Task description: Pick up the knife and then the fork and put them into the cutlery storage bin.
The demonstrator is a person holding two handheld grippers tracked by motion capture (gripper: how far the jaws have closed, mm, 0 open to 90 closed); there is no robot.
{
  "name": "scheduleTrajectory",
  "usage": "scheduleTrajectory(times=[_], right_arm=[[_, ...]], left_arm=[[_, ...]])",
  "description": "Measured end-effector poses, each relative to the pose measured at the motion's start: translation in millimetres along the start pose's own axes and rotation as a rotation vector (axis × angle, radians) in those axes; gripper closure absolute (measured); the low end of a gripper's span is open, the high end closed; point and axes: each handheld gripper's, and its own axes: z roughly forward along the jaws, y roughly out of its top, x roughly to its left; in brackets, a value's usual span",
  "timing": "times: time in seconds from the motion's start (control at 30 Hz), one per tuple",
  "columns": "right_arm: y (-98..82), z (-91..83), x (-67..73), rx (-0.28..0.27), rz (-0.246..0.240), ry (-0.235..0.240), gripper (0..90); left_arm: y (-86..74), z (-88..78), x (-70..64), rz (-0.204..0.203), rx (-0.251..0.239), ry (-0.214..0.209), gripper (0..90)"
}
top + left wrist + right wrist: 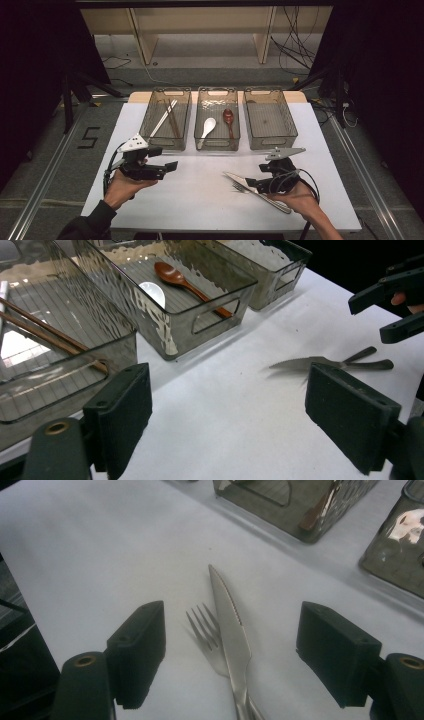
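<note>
Hovering released, the right gripper (232, 645) straddles the serrated steel knife (231, 630) overlapping the steel fork (206, 630), tips toward twelve o'clock; left gripper (227, 415) likewise released

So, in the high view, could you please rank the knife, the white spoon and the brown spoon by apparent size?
1. Knife, clearly the longest, though it lies nearer the camera.
2. White spoon and brown spoon: look about alike, so I won't rank them.
</note>
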Motion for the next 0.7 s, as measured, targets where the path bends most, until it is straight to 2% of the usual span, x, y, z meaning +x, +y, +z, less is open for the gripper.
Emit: scheduleTrajectory(times=[0.17,0.4,0.53,0.7], right_arm=[[-1.7,3.4,0.1,0.050,-0.009,0.005,32.9],[-5.8,7.3,1.3,0.135,-0.020,-0.001,37.0],[-8.5,8.7,-0.4,0.172,-0.026,-0.019,43.2],[-13.6,12.6,-1.8,0.240,-0.034,-0.030,52.0]], left_arm=[[-3.4,-2.2,-0.5,-0.006,-0.019,0.000,17.6],[-9.6,-1.9,-3.4,0.003,-0.014,-0.019,16.6],[-13.5,0.1,-5.6,0.020,-0.001,-0.016,16.5],[-15.0,-0.9,-7.1,0.023,0.000,-0.020,16.5]])
